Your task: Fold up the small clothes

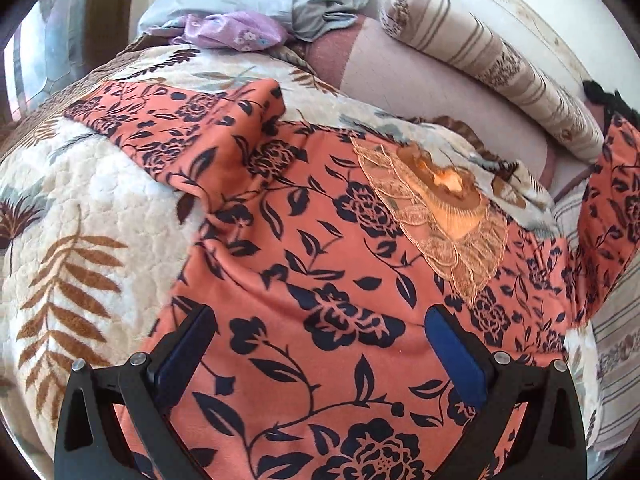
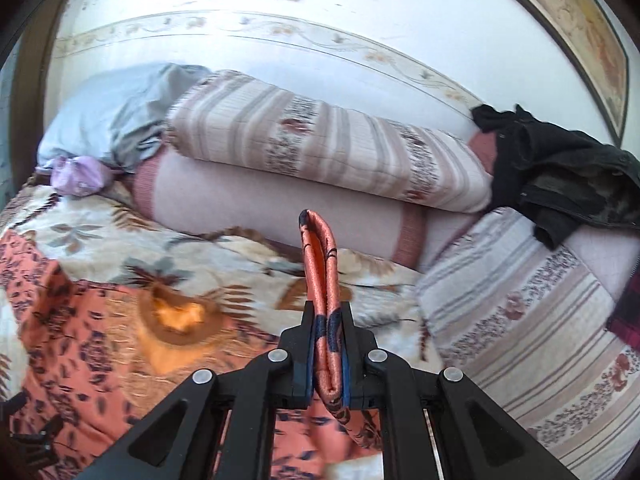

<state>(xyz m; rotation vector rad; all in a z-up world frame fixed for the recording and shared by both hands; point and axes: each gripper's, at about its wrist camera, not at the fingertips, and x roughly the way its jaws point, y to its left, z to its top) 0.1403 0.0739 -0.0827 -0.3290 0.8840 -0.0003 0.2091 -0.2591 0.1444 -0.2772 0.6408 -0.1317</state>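
Note:
An orange garment [image 1: 320, 264] printed with dark navy flowers lies spread on the bed, its lace collar [image 1: 436, 216] toward the far side. My left gripper [image 1: 320, 340] hovers over the near part of it, open, with the cloth below its blue-padded fingers [image 1: 456, 360] and nothing pinched. At the right edge of the left wrist view a strip of the garment [image 1: 612, 200] rises off the bed. In the right wrist view my right gripper [image 2: 329, 320] is shut on a folded edge of the orange garment [image 2: 320, 264], which sticks up past the fingertips. The rest of the garment [image 2: 92, 320] lies at lower left.
The garment rests on a cream quilted blanket [image 1: 92, 208] with brown leaf prints. Behind it lie a striped bolster [image 2: 320, 144], a grey-blue pillow [image 2: 112, 120], a purple cloth [image 1: 232, 30] and a black garment [image 2: 560, 176]. A white wall [image 2: 280, 40] backs the bed.

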